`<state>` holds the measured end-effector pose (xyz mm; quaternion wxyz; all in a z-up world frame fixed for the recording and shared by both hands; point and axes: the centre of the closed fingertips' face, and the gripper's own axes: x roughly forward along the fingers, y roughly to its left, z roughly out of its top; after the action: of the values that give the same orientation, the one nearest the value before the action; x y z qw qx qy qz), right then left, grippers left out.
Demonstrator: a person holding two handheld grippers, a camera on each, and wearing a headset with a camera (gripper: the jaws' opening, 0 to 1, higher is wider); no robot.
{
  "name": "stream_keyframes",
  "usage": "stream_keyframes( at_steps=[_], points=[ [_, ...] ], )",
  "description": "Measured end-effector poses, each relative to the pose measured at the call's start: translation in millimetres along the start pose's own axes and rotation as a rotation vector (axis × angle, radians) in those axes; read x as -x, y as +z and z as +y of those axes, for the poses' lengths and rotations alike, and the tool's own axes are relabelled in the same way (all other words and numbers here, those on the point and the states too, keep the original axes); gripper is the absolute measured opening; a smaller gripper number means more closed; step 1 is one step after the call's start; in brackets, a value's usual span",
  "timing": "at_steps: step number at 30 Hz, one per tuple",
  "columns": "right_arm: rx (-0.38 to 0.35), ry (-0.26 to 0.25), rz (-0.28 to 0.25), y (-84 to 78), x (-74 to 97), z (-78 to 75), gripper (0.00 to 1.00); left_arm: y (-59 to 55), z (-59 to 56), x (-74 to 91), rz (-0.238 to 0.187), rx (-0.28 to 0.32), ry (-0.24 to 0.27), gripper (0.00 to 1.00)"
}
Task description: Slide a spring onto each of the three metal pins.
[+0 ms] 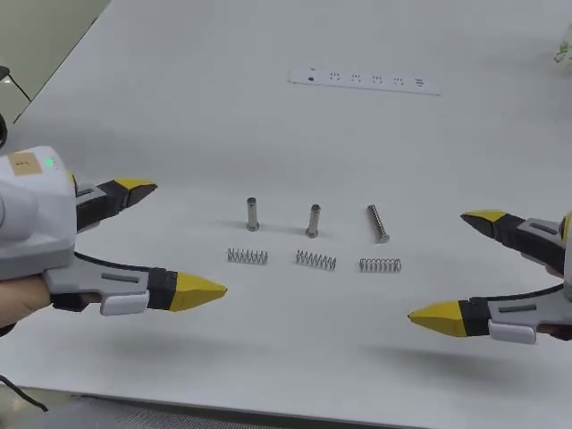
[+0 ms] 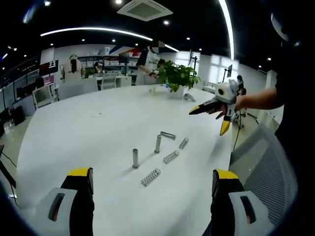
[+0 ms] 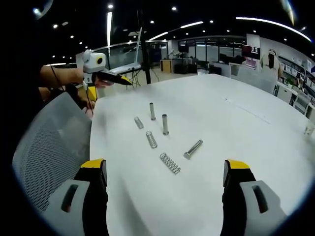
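My left gripper (image 1: 183, 237) hovers with its jaws spread wide and nothing between them; my right gripper (image 1: 439, 266) is equally wide and bare. Between them on the white table (image 1: 268, 134), the left pin (image 1: 252, 214) and middle pin (image 1: 314, 220) stand upright, while the right pin (image 1: 376, 223) lies tipped over. Just in front of each lies the left spring (image 1: 247, 256), middle spring (image 1: 315, 260) and right spring (image 1: 380, 264).
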<state>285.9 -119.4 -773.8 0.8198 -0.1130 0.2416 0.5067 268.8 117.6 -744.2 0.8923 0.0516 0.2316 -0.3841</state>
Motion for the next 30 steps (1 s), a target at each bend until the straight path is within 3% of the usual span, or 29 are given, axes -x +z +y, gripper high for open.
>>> stream_keyframes(
  at_steps=[30],
  points=[
    [0.019,0.008,0.036,-2.0,1.7,-0.9,0.97,0.1,-0.2,-4.1,0.019,-0.031,-0.008,0.98]
  ],
)
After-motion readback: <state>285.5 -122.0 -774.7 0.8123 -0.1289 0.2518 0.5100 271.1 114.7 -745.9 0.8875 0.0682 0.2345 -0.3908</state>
